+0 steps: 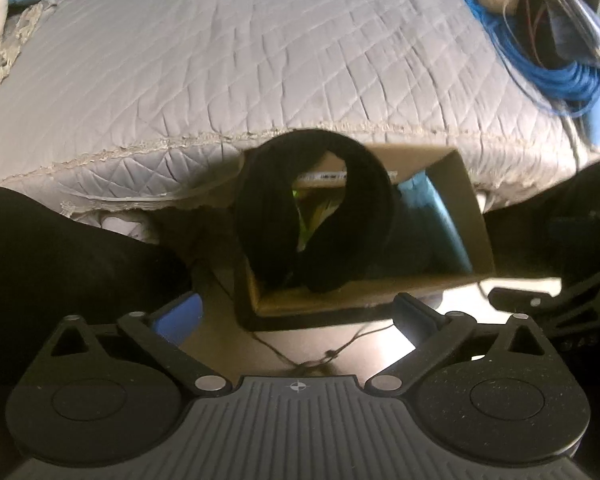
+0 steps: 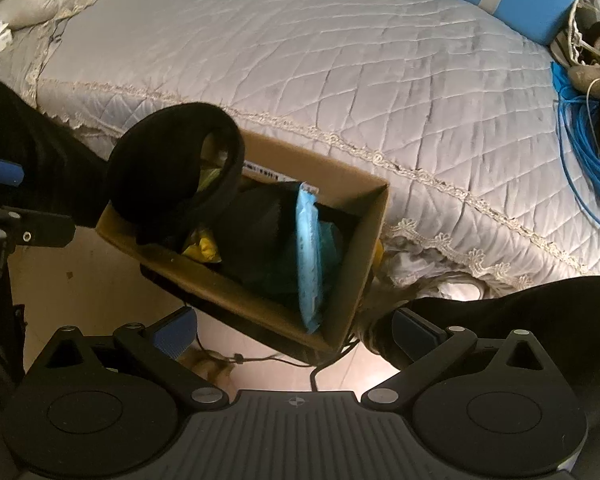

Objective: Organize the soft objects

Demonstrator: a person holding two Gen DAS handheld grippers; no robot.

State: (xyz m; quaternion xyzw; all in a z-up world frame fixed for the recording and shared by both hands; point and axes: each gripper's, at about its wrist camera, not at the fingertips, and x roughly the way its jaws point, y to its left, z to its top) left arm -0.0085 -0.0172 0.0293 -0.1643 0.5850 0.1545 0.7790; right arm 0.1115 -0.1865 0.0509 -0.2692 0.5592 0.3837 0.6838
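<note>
A cardboard box stands on the floor against a bed. A black soft neck pillow stands curled in its left end, rising above the rim. Inside are a blue soft pad, a yellow item and dark fabric. My left gripper is open and empty, just in front of the box. My right gripper is open and empty, over the box's near right corner. The left gripper's finger also shows at the left edge of the right wrist view.
A grey quilted bedspread covers the bed behind the box. Coiled blue cable and clutter lie at the right. A thin cord runs on the floor. Black-clothed legs flank the box.
</note>
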